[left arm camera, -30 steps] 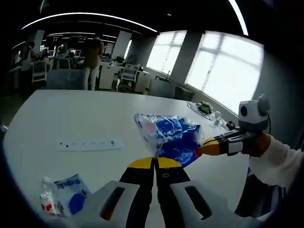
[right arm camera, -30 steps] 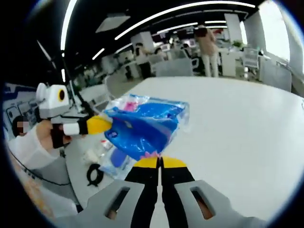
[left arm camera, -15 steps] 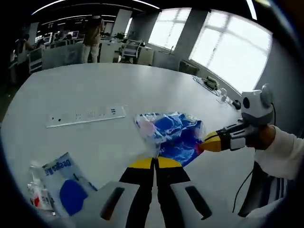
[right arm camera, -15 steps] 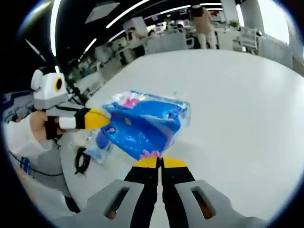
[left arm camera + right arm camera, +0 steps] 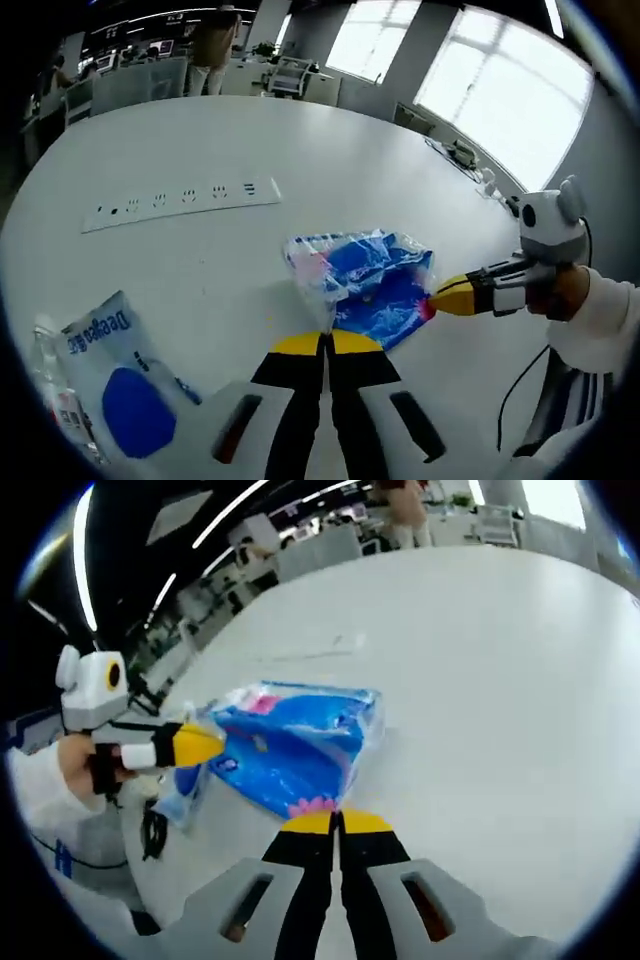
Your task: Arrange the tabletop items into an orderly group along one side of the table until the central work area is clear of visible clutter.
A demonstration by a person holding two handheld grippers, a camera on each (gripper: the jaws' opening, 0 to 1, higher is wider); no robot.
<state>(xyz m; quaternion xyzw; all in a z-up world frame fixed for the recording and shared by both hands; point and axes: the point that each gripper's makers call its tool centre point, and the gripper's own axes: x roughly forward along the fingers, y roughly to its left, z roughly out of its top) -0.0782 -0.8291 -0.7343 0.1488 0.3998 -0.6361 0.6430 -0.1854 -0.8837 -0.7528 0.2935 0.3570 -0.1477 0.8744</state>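
A crinkled blue and clear plastic bag [image 5: 365, 285] with a pink patch is stretched between my two grippers, low over the white table [image 5: 200, 260]. In the left gripper view my left gripper [image 5: 326, 336] is shut on the bag's near edge. My right gripper [image 5: 442, 300] comes in from the right, shut on the bag's far corner. In the right gripper view the same bag [image 5: 295, 742] sits just ahead of my right gripper [image 5: 337, 816], which pinches its pink-printed edge. The left gripper [image 5: 212, 746] holds the opposite end. Whether the bag touches the table I cannot tell.
A white power strip [image 5: 180, 198] lies flat farther out on the table. A white packet with a blue label [image 5: 115, 375] rests at the near left. Small gadgets and cables [image 5: 462, 158] sit near the far edge by the windows. A black cable [image 5: 152, 830] hangs beyond the table edge.
Both grippers have come down toward the table with the bag still held between them. The bag now sits much closer to the tabletop. Both grips are unchanged.
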